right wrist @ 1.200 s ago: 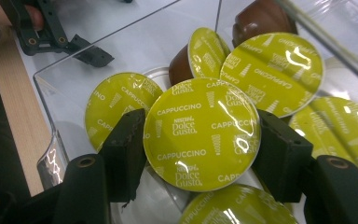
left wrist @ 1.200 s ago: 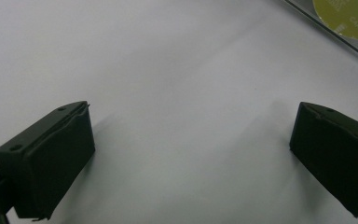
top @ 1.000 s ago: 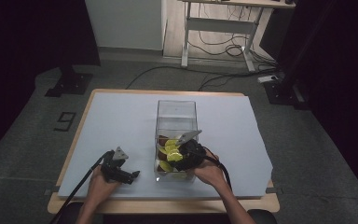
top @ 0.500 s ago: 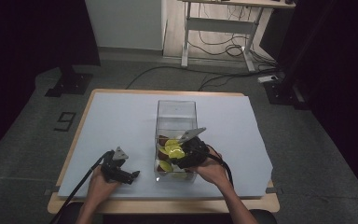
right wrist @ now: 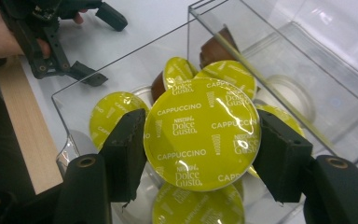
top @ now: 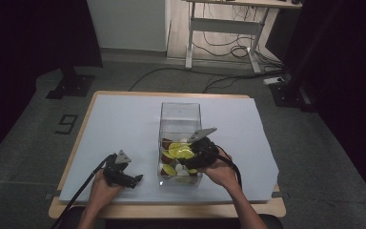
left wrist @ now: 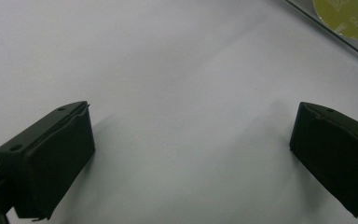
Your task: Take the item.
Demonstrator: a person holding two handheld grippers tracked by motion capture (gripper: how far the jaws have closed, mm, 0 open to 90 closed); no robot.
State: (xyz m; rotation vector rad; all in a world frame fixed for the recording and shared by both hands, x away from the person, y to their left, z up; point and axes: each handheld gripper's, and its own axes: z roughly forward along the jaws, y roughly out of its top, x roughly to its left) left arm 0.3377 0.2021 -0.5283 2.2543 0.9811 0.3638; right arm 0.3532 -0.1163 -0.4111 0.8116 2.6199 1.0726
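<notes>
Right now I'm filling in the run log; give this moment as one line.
right gripper: shut on coffee capsule | over clear box | left gripper: open, resting on table sheet

A white sheet [top: 124, 119] covers the counter [top: 171, 209], whose bare wooden edge runs along the near side, below both tools. Beyond the far edge, well away from the tools, cables [top: 219, 47] lie on the grey floor [top: 24, 143] under a desk frame [top: 219, 24]. A black "9" mark [top: 66, 123] sits on the floor, left of the left tool, with a dark stand base [top: 70, 86] behind it.
</notes>
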